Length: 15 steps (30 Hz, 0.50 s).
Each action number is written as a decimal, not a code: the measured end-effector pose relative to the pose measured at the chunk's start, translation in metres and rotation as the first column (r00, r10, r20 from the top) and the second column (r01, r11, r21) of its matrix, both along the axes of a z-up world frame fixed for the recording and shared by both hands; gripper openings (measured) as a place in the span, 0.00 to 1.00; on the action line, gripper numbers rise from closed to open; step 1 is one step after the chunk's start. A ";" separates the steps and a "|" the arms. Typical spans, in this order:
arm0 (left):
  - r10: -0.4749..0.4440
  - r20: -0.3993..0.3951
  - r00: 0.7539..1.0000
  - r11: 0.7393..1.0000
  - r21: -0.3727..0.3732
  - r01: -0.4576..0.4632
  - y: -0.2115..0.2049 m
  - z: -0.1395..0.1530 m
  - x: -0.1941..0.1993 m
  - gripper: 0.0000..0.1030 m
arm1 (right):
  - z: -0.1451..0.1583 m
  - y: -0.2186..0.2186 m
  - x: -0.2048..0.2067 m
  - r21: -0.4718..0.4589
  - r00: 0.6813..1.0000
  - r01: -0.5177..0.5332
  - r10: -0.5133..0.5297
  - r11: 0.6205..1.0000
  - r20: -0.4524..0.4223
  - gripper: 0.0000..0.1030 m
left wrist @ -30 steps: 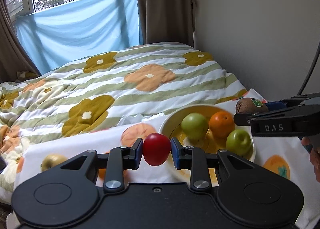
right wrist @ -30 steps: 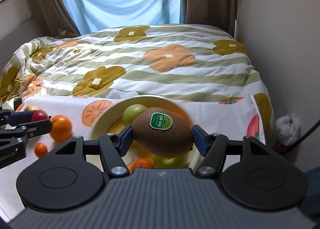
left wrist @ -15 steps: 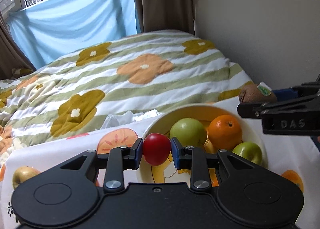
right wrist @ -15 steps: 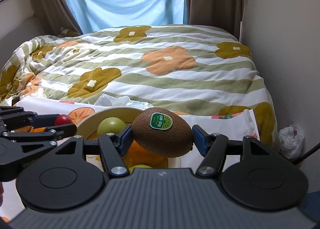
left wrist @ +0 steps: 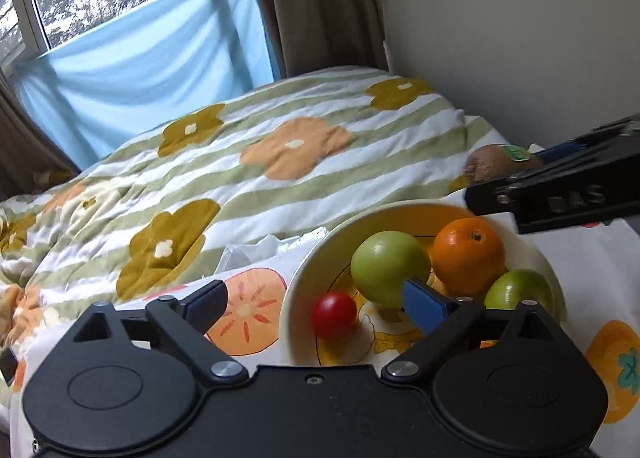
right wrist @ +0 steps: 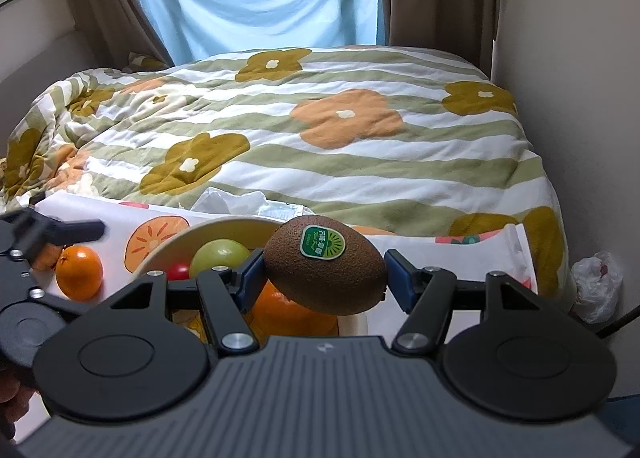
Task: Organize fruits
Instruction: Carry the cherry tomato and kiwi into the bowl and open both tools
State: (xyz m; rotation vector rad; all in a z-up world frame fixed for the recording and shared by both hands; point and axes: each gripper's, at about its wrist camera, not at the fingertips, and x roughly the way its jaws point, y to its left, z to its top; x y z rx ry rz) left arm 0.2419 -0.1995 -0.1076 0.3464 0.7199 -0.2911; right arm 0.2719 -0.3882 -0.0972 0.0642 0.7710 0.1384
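**Kiwi held above the bowl, small red fruit already let go**

Left wrist view: left gripper point(left wrist: 316, 304) spread wide, holding nothing. Small red fruit point(left wrist: 334, 315) lying free inside the cream bowl point(left wrist: 294, 290), close to the near-left wall, just beside a green apple point(left wrist: 390, 268). Also in the bowl: an orange point(left wrist: 468, 256) and a second green fruit point(left wrist: 518, 290). Smooth, round, light; likely to roll on the curved floor of the bowl if pushed.

Right wrist view: right gripper point(right wrist: 324, 276) clenched on the kiwi point(right wrist: 325, 270), blue pads pressing at its two long ends, sticker on top. Held in the air over the right part of the bowl point(right wrist: 168, 254), above an orange. Probably light, skin rough so not slippery, but flesh soft: better a gentle squeeze across the middle, and a low release. One more orange point(right wrist: 79, 267) resting outside, on the printed cloth point(right wrist: 120, 214).
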 end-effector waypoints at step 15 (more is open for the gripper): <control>0.092 -0.031 0.995 0.994 -0.064 -0.094 0.030 0.017 -0.014 0.94 | -0.008 0.020 0.038 0.001 0.996 -0.084 0.084 0.996 -0.012 0.76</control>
